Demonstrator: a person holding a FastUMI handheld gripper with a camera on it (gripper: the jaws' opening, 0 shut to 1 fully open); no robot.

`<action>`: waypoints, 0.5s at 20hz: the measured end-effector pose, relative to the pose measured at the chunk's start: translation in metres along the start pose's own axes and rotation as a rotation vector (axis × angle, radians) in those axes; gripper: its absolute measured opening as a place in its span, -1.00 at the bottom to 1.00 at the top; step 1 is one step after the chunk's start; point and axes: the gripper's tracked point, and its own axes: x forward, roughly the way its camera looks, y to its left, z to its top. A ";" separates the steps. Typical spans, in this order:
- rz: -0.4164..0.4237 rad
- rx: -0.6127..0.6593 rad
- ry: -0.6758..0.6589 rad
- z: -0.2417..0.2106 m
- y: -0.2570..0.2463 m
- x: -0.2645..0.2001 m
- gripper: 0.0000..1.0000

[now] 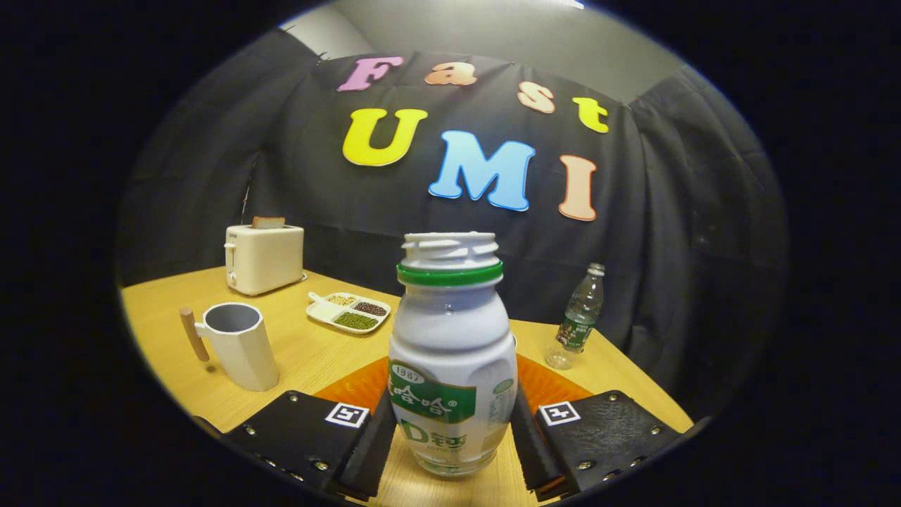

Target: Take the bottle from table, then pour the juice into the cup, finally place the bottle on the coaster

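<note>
The step in hand looks like the first one: taking the bottle from the table, with pouring not yet begun.

Going left to right, a cream faceted cup with a wooden handle (239, 345) stands at about ten o'clock from the fingers, open mouth up, with bare light-wood table (317, 355) around it. Beyond it sit a cream toaster holding a slice of bread (264, 257) and a white divided dish of beans and grains (348, 311).

At twelve o'clock, between the fingers, stands the white uncapped plastic juice bottle with a green neck ring and green label (450, 352), upright on the table. The gripper (450, 436) has a finger against each flank, apparently clamped on it.

Behind the bottle lies the orange ribbed coaster (556, 384). At two o'clock a clear capped water bottle (578, 317) stands near the table's far edge.

Next calls for a lift, then a swing toward ten o'clock, tipping over the cup's mouth; that side has open room.
</note>
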 end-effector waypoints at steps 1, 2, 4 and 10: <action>0.017 -0.051 0.015 0.001 0.010 0.003 0.46; 0.033 -0.098 0.016 0.005 0.019 0.004 0.47; 0.064 -0.197 0.025 0.008 0.038 0.007 0.46; 0.130 -0.360 0.048 0.013 0.081 0.019 0.47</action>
